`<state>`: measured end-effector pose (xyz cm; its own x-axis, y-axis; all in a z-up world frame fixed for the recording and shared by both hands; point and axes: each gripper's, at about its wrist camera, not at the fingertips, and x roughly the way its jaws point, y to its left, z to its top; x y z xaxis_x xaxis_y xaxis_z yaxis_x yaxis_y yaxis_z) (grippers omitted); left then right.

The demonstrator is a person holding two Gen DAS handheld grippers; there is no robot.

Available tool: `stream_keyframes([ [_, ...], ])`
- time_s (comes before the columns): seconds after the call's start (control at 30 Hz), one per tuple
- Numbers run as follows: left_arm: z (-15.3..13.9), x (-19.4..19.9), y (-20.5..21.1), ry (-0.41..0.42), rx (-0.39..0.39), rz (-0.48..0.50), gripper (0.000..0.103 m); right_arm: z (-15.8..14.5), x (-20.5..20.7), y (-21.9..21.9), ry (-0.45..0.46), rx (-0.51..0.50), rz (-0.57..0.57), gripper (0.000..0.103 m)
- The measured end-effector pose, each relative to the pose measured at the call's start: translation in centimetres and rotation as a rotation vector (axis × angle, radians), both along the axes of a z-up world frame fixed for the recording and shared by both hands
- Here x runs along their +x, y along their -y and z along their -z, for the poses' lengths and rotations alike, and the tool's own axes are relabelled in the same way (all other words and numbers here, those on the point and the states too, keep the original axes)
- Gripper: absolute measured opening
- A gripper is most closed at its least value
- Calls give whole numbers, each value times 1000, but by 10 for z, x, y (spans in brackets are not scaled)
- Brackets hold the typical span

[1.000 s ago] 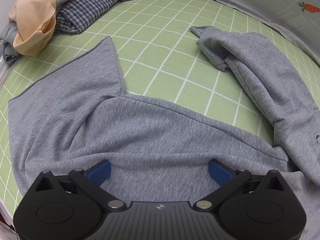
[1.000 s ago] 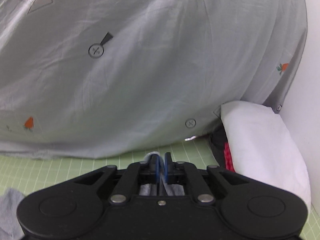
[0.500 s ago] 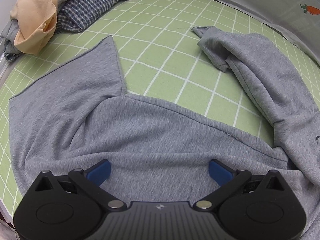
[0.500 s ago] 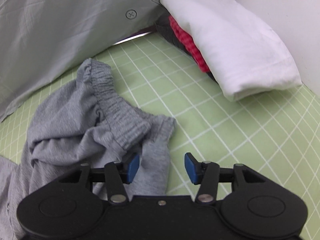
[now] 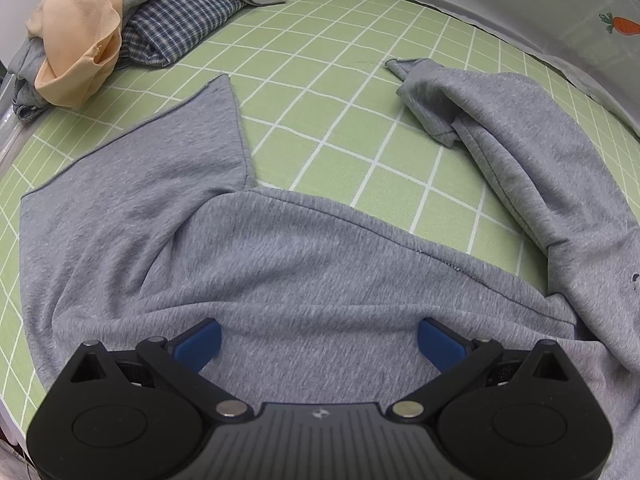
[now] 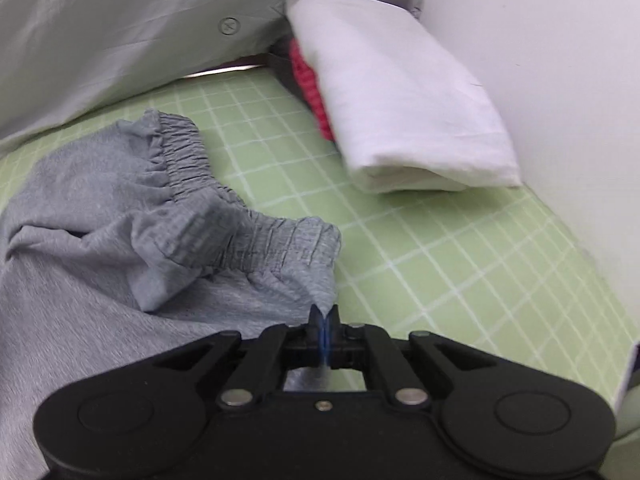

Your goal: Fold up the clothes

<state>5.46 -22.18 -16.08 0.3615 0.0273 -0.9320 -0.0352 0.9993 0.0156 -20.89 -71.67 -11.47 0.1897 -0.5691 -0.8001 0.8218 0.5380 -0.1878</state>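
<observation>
Grey jersey shorts (image 5: 304,264) lie spread on the green grid mat (image 5: 348,96), one leg flat at the left, the other leg (image 5: 520,128) bunched and folded at the right. My left gripper (image 5: 318,340) hovers low over the crotch area, wide open, with nothing between its blue pads. In the right wrist view the gathered elastic waistband (image 6: 208,216) of the shorts is crumpled on the mat. My right gripper (image 6: 325,314) is shut on the waistband's corner, which rises into the closed pads.
A heap of unfolded clothes, peach (image 5: 76,36) and blue check (image 5: 180,20), sits at the mat's far left. A folded stack with a white cloth (image 6: 396,96) over a red one (image 6: 308,80) lies at the far right. A grey printed sheet (image 6: 120,28) backs the mat.
My right gripper opened, came down over the waistband, then shut on its corner. The left gripper stayed open and barely moved over the shorts.
</observation>
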Motion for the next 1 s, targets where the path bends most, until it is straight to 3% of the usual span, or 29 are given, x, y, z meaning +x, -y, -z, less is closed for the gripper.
stream_keyframes([
  [0.07,0,0,0,1,0,-5,103,4,-31,1,-58,9,50,1],
  [0.13,0,0,1,-3,1,-11,103,9,-49,3,-53,53,66,3],
  [0.17,0,1,1,-6,1,-11,103,8,-55,3,-23,56,82,8],
  [0.2,0,2,1,-10,0,-11,103,4,-57,3,1,44,98,21],
  [0.3,0,3,1,-18,0,-8,103,-14,-51,3,83,-33,119,38],
  [0.43,0,4,1,-24,-1,-11,103,-7,-20,19,116,1,19,53],
  [0.6,0,4,2,-27,-1,-15,103,2,19,40,156,44,-107,57],
  [0.7,0,4,2,-23,-1,-20,103,8,41,51,174,67,-177,66],
  [0.77,0,4,2,-22,0,-25,103,13,46,53,149,70,-198,63],
  [0.93,-1,5,2,-28,-1,-26,103,13,53,54,123,58,-244,32],
  [0.97,-1,5,1,-29,-1,-26,103,7,54,52,122,37,-255,19],
  [1.0,-1,6,1,-30,-1,-26,103,1,55,51,121,17,-266,14],
])
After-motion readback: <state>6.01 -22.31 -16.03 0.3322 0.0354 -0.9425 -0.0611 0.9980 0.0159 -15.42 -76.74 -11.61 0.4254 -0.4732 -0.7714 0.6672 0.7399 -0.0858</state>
